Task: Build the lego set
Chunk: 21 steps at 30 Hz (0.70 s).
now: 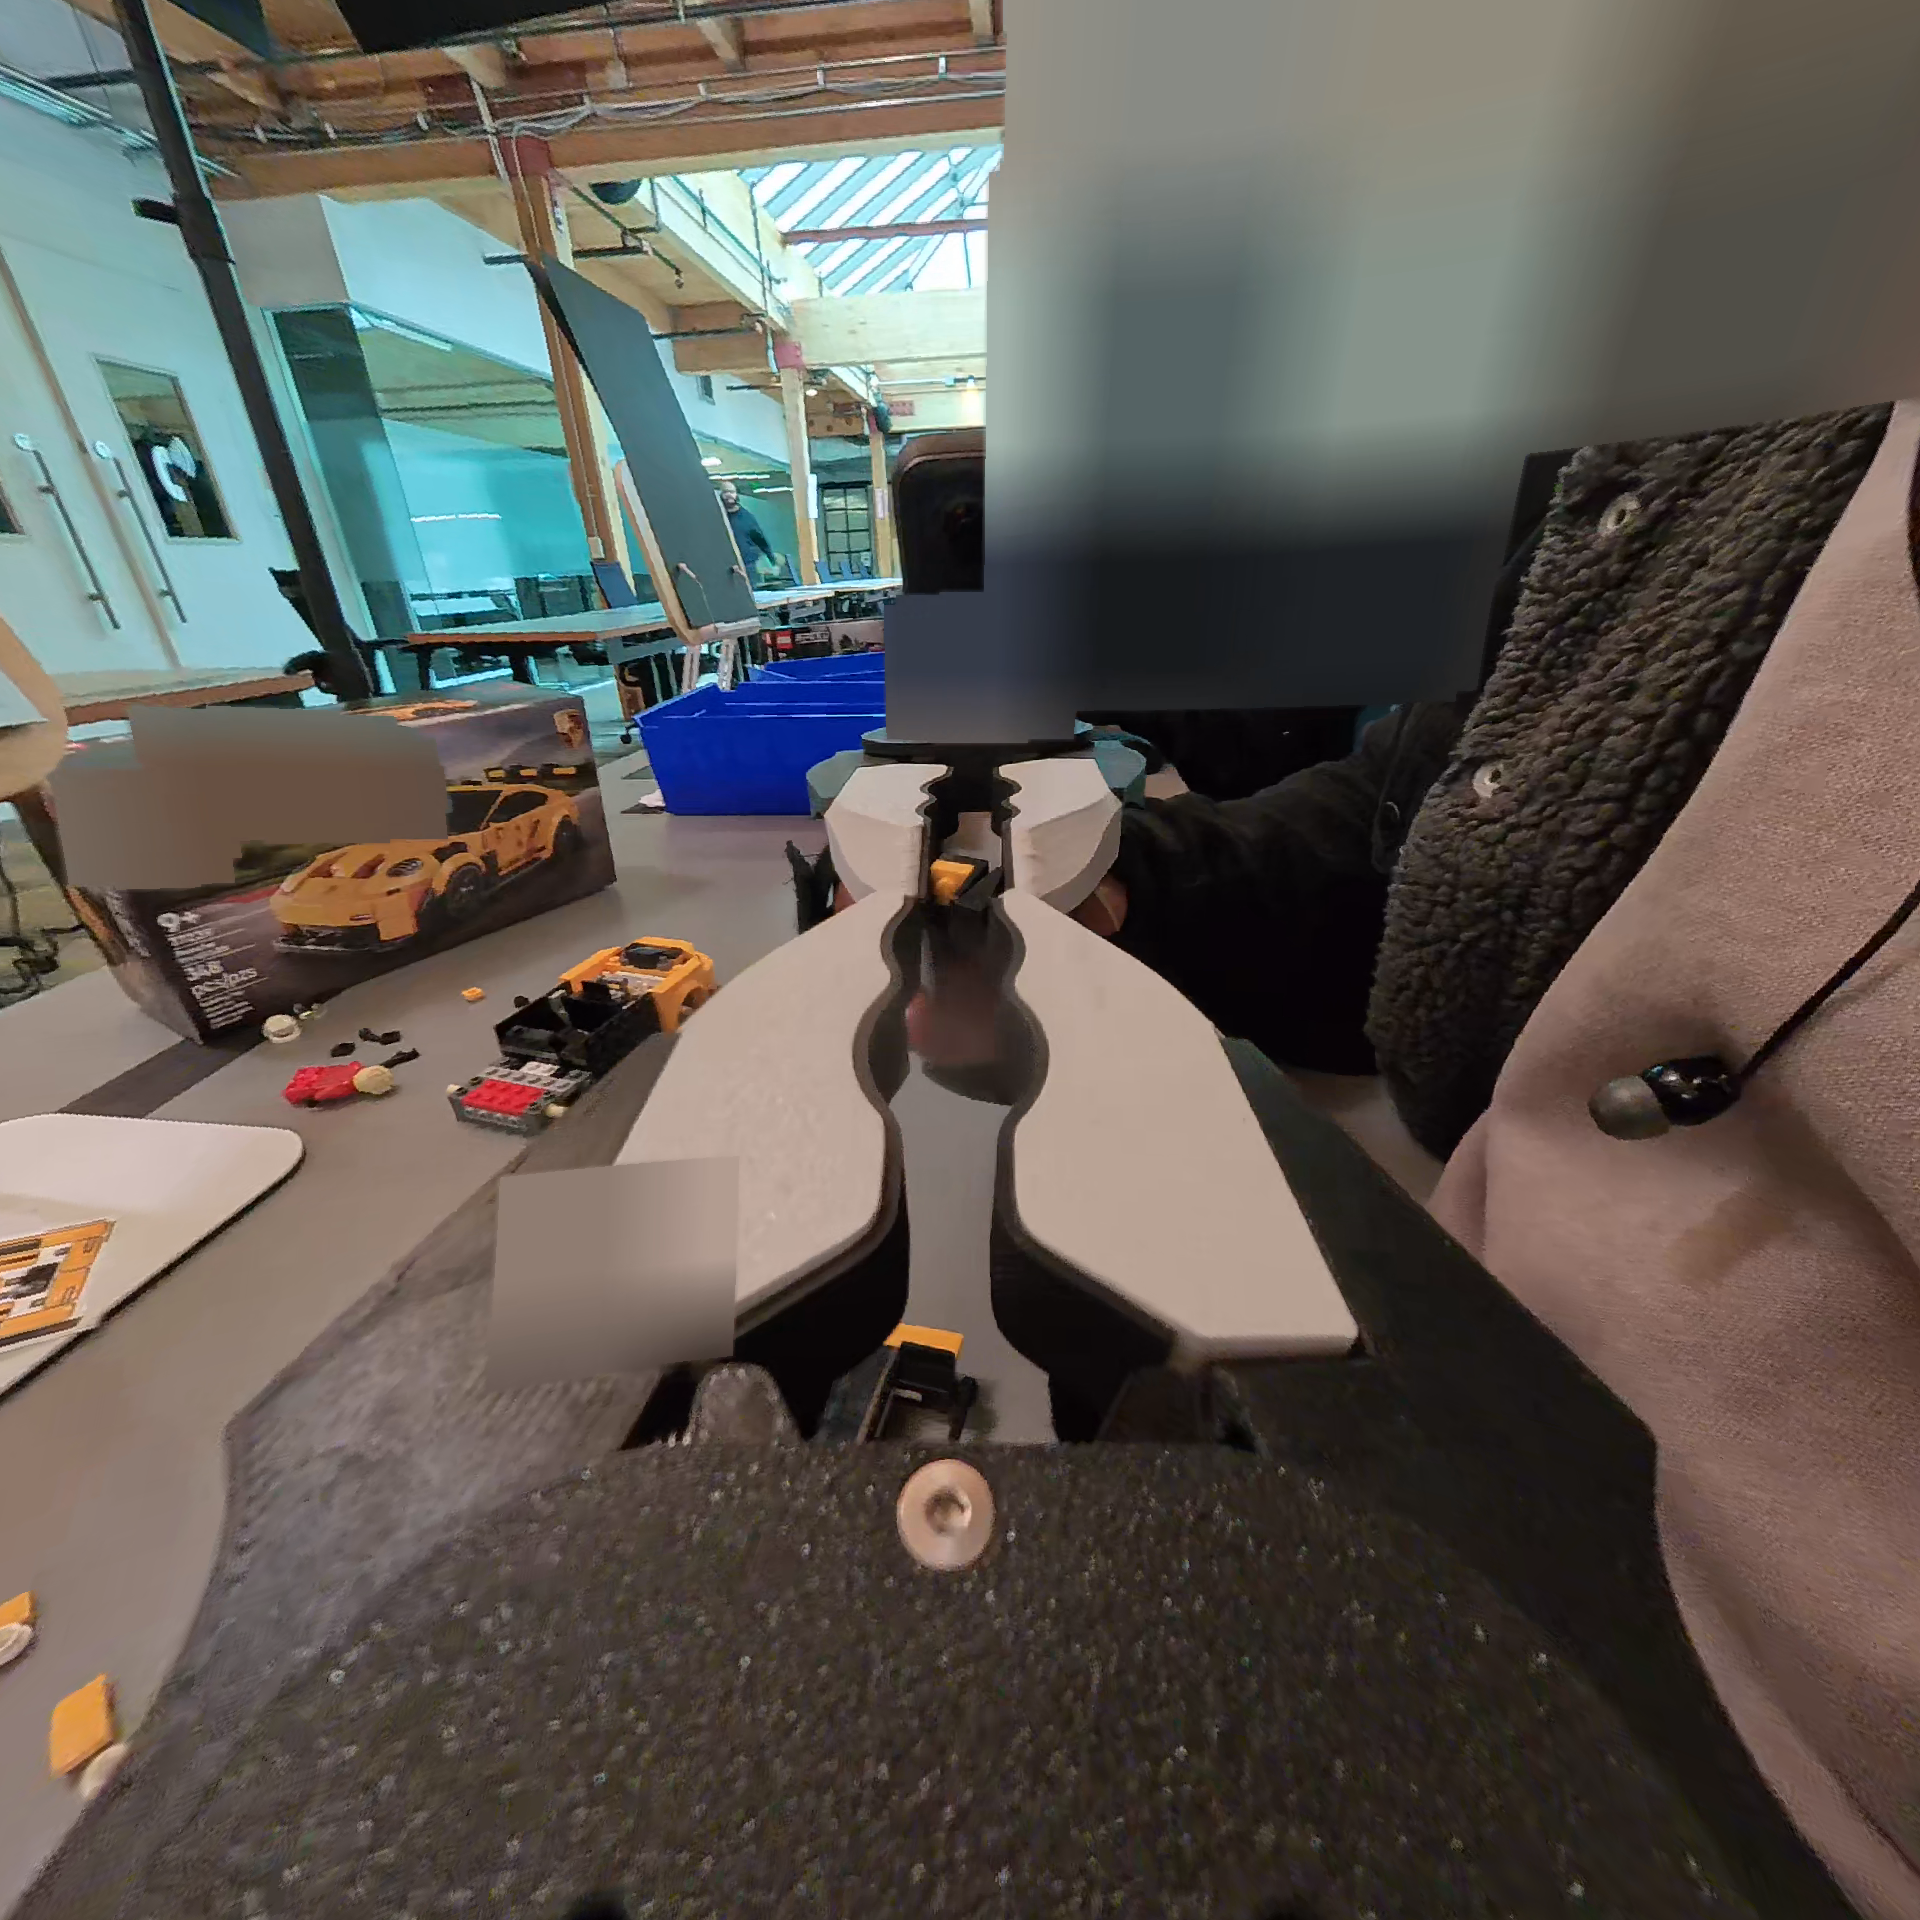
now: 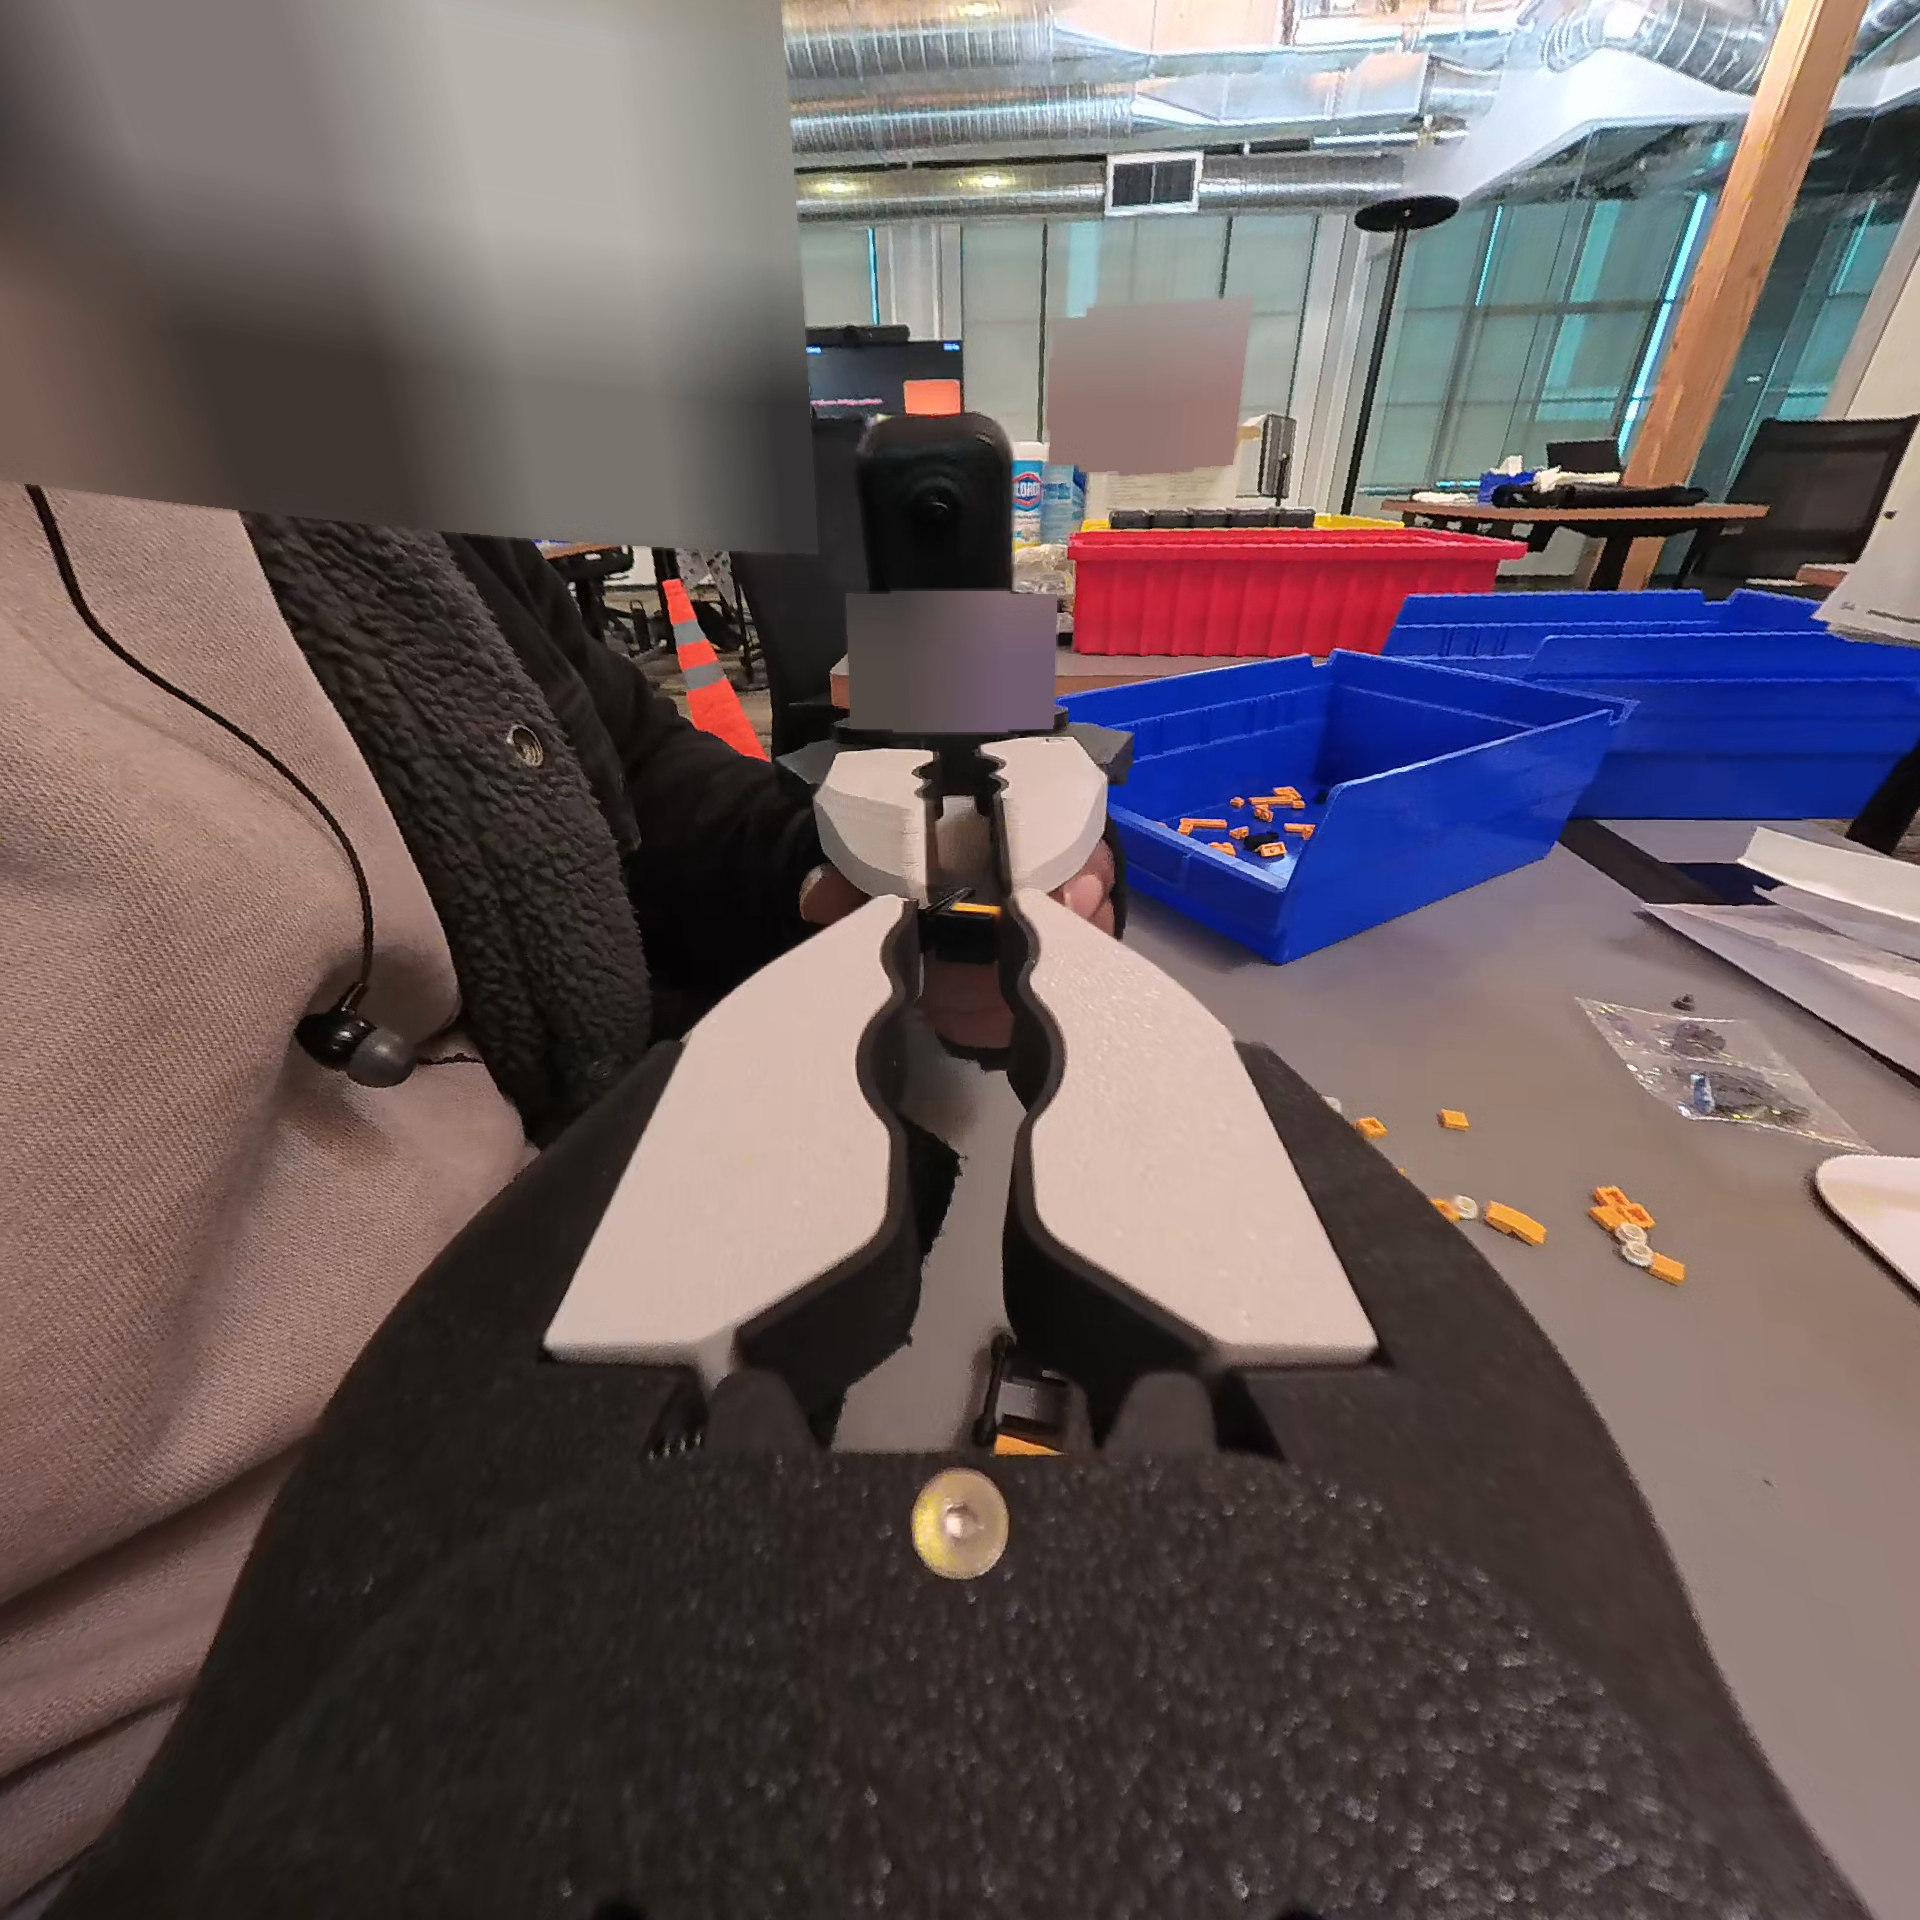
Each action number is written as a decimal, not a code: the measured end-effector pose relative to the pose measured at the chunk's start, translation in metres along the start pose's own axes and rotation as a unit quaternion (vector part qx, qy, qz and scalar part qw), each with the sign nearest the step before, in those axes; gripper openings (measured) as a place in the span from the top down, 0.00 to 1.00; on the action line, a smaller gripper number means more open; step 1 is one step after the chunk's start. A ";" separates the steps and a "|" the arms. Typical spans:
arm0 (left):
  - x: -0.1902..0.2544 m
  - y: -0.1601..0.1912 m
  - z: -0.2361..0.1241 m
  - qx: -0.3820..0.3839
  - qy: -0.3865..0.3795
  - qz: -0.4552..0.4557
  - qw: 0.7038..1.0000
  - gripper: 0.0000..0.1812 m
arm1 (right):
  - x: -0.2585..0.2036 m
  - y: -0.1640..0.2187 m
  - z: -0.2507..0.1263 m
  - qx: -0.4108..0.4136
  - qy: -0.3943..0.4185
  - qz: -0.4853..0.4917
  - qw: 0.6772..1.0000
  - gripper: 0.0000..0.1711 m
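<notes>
Between the two opposed tips, raised above the tabletop (image 1: 707,831), the small orange-and-black piece (image 1: 958,883) is pinched by both the left tool (image 1: 961,920) and right tool (image 2: 961,920), aligned nose to nose.

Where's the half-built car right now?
In the left wrist view, the half-built car sits on the grey table, left of the left gripper, just in front of the set's box.

My two wrist cameras face each other at close range above the grey surface (image 1: 727,831), each framing the opposite tongs nose-to-nose.
</notes>
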<state>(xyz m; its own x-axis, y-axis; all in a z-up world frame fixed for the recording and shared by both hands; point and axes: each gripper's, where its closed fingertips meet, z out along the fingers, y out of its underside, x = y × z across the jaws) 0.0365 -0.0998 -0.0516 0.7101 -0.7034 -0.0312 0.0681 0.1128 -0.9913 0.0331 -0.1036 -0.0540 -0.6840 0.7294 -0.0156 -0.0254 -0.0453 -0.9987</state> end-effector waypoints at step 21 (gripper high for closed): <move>-0.002 -0.003 -0.002 0.008 0.000 -0.041 0.999 0.97 | 0.003 -0.003 0.001 -0.006 0.020 0.021 1.000 0.91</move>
<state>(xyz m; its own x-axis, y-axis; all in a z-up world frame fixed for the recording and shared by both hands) 0.0334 -0.1001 -0.0490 0.7012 -0.7112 0.0504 0.1374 0.0654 -0.9884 0.0303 -0.1015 -0.0511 -0.6545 0.7537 -0.0592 0.0111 -0.0687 -0.9976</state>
